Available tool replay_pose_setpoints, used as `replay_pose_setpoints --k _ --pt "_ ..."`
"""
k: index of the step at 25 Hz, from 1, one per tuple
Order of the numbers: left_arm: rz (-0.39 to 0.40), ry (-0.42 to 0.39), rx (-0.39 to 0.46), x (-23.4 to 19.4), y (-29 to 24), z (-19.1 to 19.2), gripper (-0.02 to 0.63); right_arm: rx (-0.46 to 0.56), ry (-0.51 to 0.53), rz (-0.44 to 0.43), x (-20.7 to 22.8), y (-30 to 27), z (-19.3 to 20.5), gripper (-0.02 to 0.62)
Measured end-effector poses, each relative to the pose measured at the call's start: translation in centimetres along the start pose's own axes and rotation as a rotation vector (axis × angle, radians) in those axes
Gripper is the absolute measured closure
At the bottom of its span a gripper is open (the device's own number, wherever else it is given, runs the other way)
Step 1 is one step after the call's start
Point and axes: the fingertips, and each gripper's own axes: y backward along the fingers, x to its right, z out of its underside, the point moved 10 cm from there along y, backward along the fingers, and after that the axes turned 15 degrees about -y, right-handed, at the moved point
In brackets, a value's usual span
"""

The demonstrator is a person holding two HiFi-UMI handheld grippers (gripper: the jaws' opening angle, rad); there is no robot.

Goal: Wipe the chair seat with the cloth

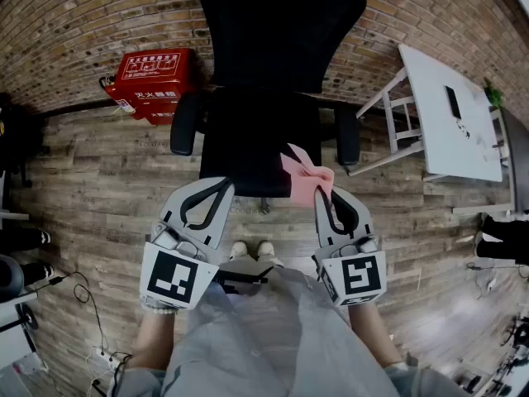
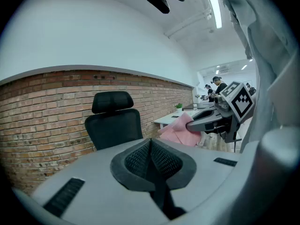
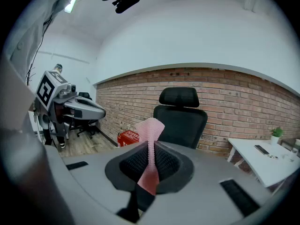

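You are clamping the cloth (image 3: pixel 152 125) in the right gripper (image 3: pixel 151 149); the left gripper (image 2: pixel 151 146) is riding clenched and empty. The cloth is hanging at the front right corner of the seat (image 1: pixel 248 143): press it flat, then sweep in overlapping strokes from the near edge toward the backrest (image 1: pixel 277 31).

light: you get bright, even light from the ceiling lamp (image 2: pixel 216 9) | edges: strong fisheye bend, dark corners | focus: cloth (image 3: pixel 149 172) near your lens is soft | chair (image 1: pixel 273 31): black, little detail
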Motion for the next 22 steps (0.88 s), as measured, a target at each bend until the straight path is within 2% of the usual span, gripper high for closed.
replay_pose_setpoints --k 16,22 --pt "0.002 -0.002 0.004 0.0 0.5 -0.6 0.588 0.010 0.001 -0.008 -0.4 0.5 -0.4 0.543" --pt "0.010 -0.005 0.021 -0.1 1.1 -0.1 0.588 0.025 -0.003 0.018 -1.2 0.7 -0.3 0.543"
